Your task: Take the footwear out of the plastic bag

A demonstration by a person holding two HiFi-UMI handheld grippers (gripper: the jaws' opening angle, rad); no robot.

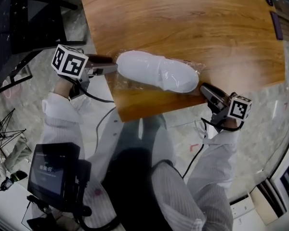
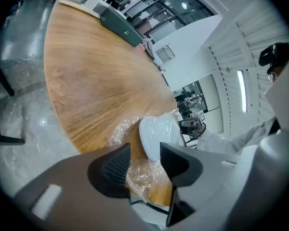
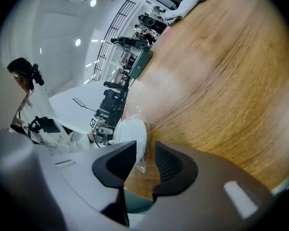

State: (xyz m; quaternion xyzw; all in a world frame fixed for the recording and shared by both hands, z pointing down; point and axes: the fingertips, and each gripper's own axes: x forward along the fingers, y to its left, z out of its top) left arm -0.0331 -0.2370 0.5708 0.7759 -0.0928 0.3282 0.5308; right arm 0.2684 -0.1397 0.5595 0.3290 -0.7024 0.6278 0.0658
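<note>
1. Footwear (image 1: 156, 71), white, lies inside its plastic bag (image 1: 119, 83) on the table (image 1: 192, 28), near the front edge.
2. Its long side runs left to right, with one end at each tool.
3. Left gripper (image 1: 110, 65) and right gripper (image 1: 205, 88) both have their jaws apart, with loose bag between them.

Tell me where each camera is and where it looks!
Head view: worn on the head, looking steeply down at the table, bagged slipper, left gripper, right gripper and sleeves.
Left gripper view: on the left gripper, looking along its open jaws at the slipper's end; person at right.
Right gripper view: on the right gripper, looking along its open jaws at the slipper's other end; person at left.
Shared: the gripper views face each other across the slipper.
</note>
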